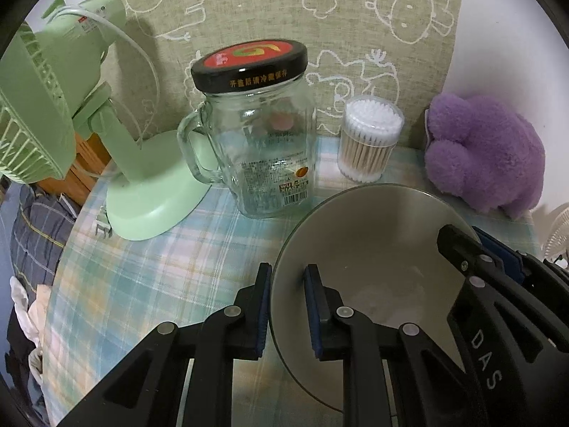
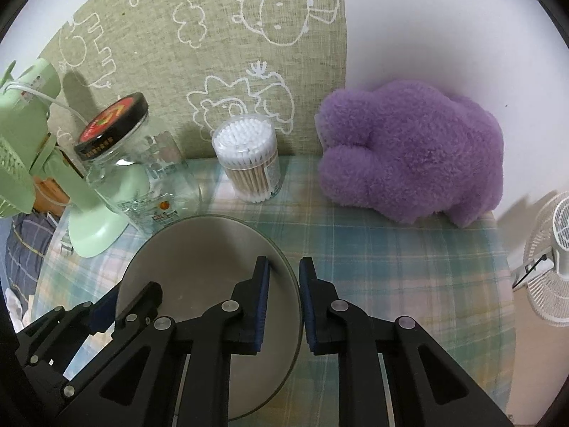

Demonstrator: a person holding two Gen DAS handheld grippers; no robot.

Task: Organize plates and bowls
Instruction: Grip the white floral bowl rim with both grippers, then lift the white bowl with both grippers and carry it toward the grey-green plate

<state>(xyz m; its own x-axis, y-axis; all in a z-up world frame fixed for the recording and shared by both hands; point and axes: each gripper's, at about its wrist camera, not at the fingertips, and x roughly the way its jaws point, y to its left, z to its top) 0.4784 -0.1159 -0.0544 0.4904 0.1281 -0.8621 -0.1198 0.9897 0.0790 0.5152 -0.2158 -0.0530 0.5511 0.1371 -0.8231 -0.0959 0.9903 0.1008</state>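
A grey-white bowl (image 1: 373, 242) sits on the plaid tablecloth, also seen in the right wrist view (image 2: 199, 249). My left gripper (image 1: 288, 291) straddles the bowl's left rim, one finger outside and one inside, with a gap left around the rim. My right gripper (image 2: 284, 291) straddles the bowl's right rim the same way. The right gripper also shows at the bowl's far rim in the left wrist view (image 1: 476, 245). The left gripper shows at the lower left of the right wrist view (image 2: 121, 302). No plate is in view.
A lidded glass jar mug (image 1: 256, 135) stands just behind the bowl. A green desk fan (image 1: 71, 114) is at left, a cotton-swab tub (image 1: 370, 138) at the back, a purple plush (image 1: 487, 149) at right. A white fan (image 2: 551, 259) stands beyond the table's right edge.
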